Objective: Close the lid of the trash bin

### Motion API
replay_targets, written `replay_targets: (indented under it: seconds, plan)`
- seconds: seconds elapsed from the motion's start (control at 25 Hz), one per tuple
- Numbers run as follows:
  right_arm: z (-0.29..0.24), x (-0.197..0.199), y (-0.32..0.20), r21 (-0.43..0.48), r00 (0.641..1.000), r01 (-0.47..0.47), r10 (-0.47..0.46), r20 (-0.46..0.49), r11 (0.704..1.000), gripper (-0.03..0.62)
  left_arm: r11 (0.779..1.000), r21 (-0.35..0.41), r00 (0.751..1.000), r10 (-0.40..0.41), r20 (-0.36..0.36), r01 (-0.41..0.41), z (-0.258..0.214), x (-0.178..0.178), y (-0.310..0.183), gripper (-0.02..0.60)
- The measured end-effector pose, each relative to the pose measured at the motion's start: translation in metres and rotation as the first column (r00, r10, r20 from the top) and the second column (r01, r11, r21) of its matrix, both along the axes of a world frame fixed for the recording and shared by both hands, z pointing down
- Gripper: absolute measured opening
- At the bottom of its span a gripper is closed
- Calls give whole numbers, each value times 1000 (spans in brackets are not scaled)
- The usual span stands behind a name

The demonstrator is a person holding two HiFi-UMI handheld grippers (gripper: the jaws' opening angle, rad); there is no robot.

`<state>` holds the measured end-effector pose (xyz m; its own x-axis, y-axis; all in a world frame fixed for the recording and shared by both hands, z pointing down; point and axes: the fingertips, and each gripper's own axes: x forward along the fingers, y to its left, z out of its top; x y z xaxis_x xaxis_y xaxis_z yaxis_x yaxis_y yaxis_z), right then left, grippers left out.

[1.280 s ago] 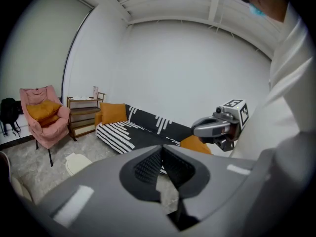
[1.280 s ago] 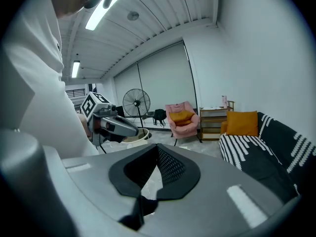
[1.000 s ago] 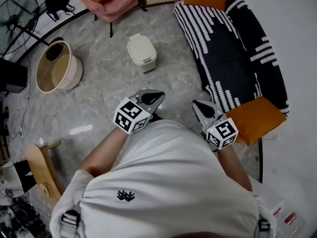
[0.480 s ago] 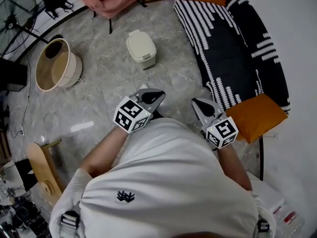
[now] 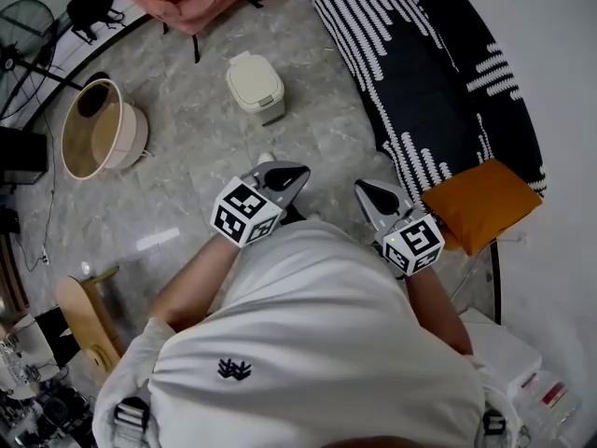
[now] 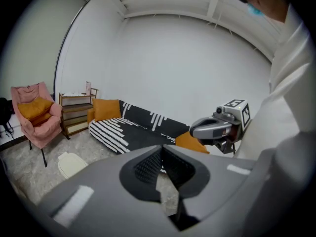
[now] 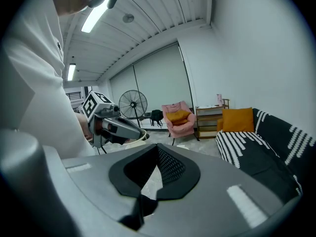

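Head view: the left gripper (image 5: 293,173) and right gripper (image 5: 364,189) are held level in front of a person's white shirt (image 5: 317,343), well apart from each other, both aimed forward over the grey marble floor (image 5: 187,185).

Left gripper view: the fingers (image 6: 148,164) are seen clenched, tips met, nothing between them. Right gripper view: the fingers (image 7: 170,167) are likewise clenched together, with nothing grasped. Each gripper's marker cube is seen in the other's view.

The trash bin (image 5: 254,84), cream and rounded, is seen standing on the floor ahead of both grippers and well apart from them, slightly to the left of the left gripper's line. Its lid is seen lying flat down on the body. It is touched by neither gripper. In the left gripper view it is found low at the left, between the pink armchair (image 6: 34,115) and the sofa (image 6: 133,127).

The sofa, black with white stripes, is placed along the right wall, and an orange cushion (image 5: 480,203) is laid at its near end, just beside the right gripper. A round tan tub (image 5: 98,129) is set on the floor to the left of the bin. A standing fan (image 7: 132,104) is seen beyond it, near the armchair. A low shelf (image 6: 76,110) is seen against the far wall.
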<state>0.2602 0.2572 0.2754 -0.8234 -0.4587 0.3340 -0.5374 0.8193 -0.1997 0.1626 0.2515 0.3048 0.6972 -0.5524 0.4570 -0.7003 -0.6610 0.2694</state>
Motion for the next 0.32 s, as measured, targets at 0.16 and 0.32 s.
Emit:
replay_targets:
  seconds: [0.16, 0.32]
  plan:
    - [3, 0, 2, -7, 1000, 5, -5, -4, 1000, 2, 1000, -6, 1000, 9, 2, -9, 2, 4, 0, 57]
    - [5, -3, -3, -10, 1000, 12, -12, -4, 1000, 2, 1000, -17, 1000, 15, 2, -15, 7, 5, -3, 57]
